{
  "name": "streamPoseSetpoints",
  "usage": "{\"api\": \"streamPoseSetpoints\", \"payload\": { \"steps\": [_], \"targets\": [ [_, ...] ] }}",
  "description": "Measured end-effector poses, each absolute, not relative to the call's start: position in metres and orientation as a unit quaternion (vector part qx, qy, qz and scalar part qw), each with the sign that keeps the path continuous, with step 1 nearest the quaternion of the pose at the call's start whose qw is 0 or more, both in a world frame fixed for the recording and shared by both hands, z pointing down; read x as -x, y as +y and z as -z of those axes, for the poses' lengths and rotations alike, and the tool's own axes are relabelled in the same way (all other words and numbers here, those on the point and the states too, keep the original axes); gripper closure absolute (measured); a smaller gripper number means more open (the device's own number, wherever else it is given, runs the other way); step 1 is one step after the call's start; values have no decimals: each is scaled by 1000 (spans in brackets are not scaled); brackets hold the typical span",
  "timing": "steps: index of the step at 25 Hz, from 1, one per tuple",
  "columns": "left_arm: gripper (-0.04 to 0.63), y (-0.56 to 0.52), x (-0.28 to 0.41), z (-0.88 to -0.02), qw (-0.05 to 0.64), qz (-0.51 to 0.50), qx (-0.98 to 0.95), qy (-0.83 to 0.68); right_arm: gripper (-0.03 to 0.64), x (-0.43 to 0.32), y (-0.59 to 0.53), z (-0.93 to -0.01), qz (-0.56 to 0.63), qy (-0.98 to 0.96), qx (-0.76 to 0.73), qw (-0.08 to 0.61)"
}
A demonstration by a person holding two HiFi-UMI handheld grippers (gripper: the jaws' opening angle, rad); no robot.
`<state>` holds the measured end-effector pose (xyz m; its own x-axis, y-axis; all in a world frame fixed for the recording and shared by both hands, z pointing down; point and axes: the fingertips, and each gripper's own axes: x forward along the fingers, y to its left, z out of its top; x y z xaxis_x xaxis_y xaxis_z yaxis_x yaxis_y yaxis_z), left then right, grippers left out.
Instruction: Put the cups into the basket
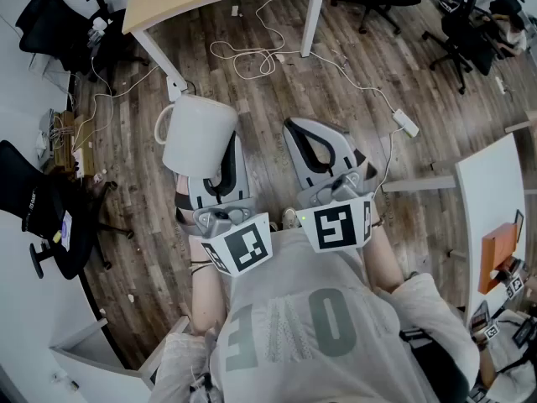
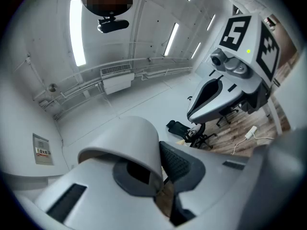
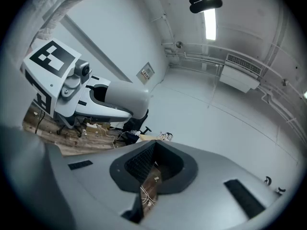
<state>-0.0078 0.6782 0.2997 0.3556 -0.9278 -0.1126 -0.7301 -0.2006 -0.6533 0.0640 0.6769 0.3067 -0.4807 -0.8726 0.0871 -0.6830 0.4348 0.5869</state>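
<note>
The left gripper pinches the wall of a white mug, held in the air above the wooden floor. The right gripper is closed and holds nothing.

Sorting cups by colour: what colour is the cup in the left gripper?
The cup is plain white, clearest in the head view.

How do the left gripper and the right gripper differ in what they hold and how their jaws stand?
The left gripper is shut on the wall of a white cup; the right gripper holds nothing. The left gripper's jaws have the cup wall between them; the right gripper's jaws meet at their tips. Both hang side by side above the wooden floor.
</note>
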Motion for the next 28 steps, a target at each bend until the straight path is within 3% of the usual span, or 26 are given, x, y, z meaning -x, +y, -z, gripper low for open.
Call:
{"api": "streamPoseSetpoints", "payload": {
  "steps": [14,28],
  "targets": [
    [552,681,8,-298,316,161,738,574,618,-79,684,-313,242,-841,-448,182],
    [552,619,62,-300,300,183,706,614,618,-50,620,-342,262,-844,-407,232]
  ]
}}
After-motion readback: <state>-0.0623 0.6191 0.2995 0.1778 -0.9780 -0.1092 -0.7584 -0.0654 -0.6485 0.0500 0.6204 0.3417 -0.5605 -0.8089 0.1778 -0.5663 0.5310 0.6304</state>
